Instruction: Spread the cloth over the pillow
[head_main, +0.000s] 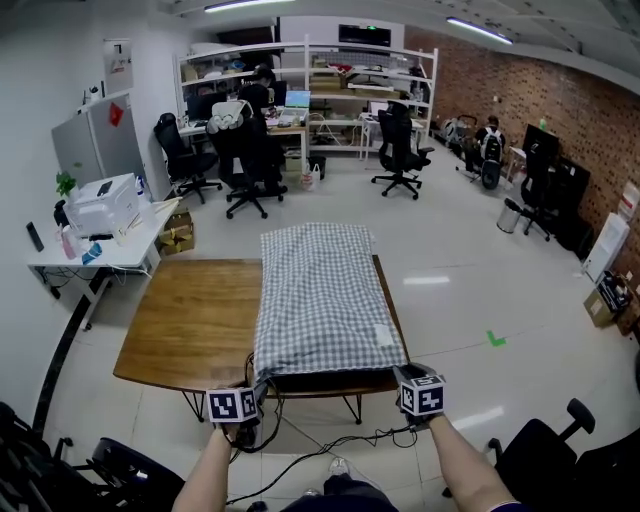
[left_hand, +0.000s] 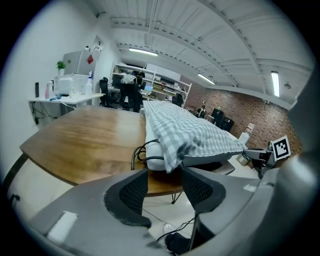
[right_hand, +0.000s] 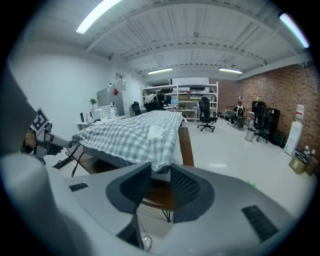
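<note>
Wooden table (head_main: 190, 320) carries the gingham cloth (head_main: 320, 290) along its right edge, draped over the pillow (left_hand: 151, 151), which is mostly hidden. My left gripper (left_hand: 165, 175) and right gripper (right_hand: 160, 172) are released, jaws apart at the cloth's near corners, gripping nothing.

We see a wooden table (head_main: 190, 320) with a black cable (head_main: 340, 440) on the floor below its near edge. At left, a white desk (head_main: 125, 250) carries a printer (head_main: 103, 205); black office chairs (head_main: 400, 150) stand before white shelves (head_main: 350, 75) at the far wall.
</note>
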